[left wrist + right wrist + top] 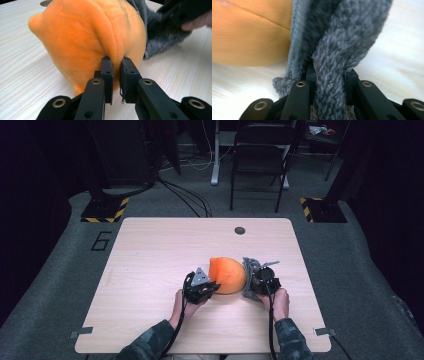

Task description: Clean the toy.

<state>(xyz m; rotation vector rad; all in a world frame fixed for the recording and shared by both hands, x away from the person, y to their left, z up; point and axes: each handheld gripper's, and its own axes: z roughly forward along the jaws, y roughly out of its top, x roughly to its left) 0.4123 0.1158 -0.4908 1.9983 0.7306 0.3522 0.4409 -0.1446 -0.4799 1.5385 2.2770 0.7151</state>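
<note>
Left gripper view shows the left gripper (117, 62) with its jaws drawn narrow, pinching a fold of the orange plush (87, 37); this pinch is hidden in the high view, where the left gripper (212, 287) merely meets the near left edge of the plush (227, 274). Right gripper view shows the right gripper (329, 75) clamped on a thick fold of grey knitted fabric (342, 42), a strand running down between the jaws, with the orange plush (247, 32) just beside it. High view places the right gripper (252, 282) at the right edge of the plush, the grey fabric (251, 266) lying against that side. Both forearms enter from the bottom edge, hands low over the table (150, 265), each gripper angled inward toward the plush, which rests right of the table's centre. Count: two grippers, one orange plush, one grey fabric piece, one table.
</note>
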